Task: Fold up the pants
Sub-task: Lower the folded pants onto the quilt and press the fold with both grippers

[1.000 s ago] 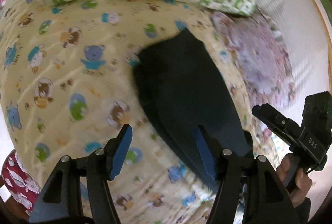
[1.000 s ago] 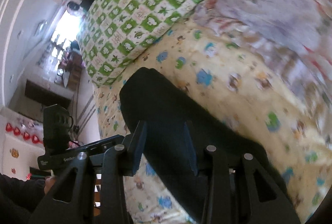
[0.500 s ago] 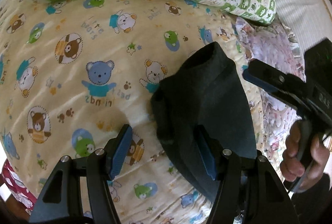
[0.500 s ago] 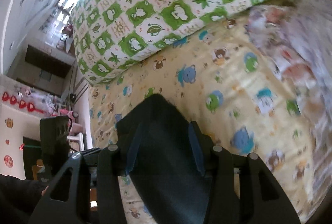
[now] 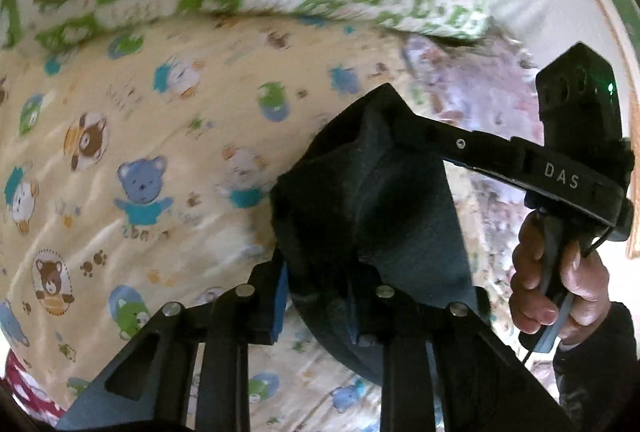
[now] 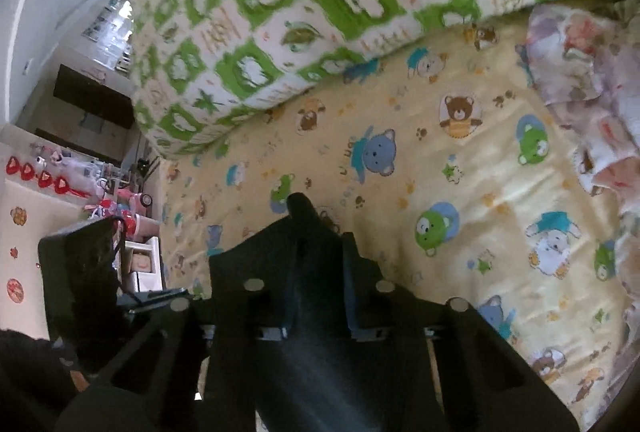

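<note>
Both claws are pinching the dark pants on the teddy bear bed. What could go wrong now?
The left gripper has just closed on only an edge of the pants, so the cloth might slip out when lifted. The right gripper has also just closed on a bunched ridge, so the fold may come out crooked. The grippers sit close together and could bump.

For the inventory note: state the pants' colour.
The pants are plain dark navy, almost black; the left wrist view shows them best.

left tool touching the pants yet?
Touching. Left wrist view: the left tool has just closed its blue pads on a bunched edge of the dark pants, cloth pinched between them with no gap showing.
</note>
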### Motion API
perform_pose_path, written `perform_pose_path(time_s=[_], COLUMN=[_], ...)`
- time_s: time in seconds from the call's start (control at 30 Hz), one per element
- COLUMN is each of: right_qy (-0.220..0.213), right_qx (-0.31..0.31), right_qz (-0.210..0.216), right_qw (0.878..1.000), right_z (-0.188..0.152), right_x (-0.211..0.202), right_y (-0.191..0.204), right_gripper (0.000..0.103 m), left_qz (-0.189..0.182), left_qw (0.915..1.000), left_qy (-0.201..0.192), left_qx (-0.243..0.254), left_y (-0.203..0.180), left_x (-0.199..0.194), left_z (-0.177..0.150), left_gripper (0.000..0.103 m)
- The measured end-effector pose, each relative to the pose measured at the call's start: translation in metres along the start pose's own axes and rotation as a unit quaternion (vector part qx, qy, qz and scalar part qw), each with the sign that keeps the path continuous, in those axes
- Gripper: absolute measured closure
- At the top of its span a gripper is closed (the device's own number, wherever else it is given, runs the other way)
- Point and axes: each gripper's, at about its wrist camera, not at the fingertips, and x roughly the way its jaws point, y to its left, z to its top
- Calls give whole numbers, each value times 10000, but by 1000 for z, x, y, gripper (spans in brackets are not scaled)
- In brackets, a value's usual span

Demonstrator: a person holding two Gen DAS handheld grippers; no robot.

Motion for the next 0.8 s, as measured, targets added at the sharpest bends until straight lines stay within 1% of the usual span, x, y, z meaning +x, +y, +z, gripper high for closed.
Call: perform_pose_path(time_s=[0.13,0.27,0.37,0.53,0.63,0.8], right_qy=[-502,-909,-1152,-1419,-1612,-1952], right_qx=[141,265,323,539,649,879], right_qz=[113,208,174,89,-15,-71], right_qw=[9986,9953,9927,9884,9848,9768], right_z=[-13,-33,-52,-84,-106,-148], right_x=[-42,-87,-122,-158,-179,-211], right_y=[0,0,-2,-7,-10,-16], right_gripper=[83,84,84,84,84,84], left_qz=[-250,-483,-620,-899,-1184,-1360], left_qw=[9994,9968,9941,9886,9829,9715], left_qy=[-138,-250,-262,-179,-71,79], left_qx=[177,579,850,1191,1411,1939], left_y=[-24,-62,-89,-131,-152,-189], left_x=[-16,-34,-40,-42,-43,-42], left_z=[0,-7,-16,-35,-51,-85], left_gripper=[80,80,80,80,80,80])
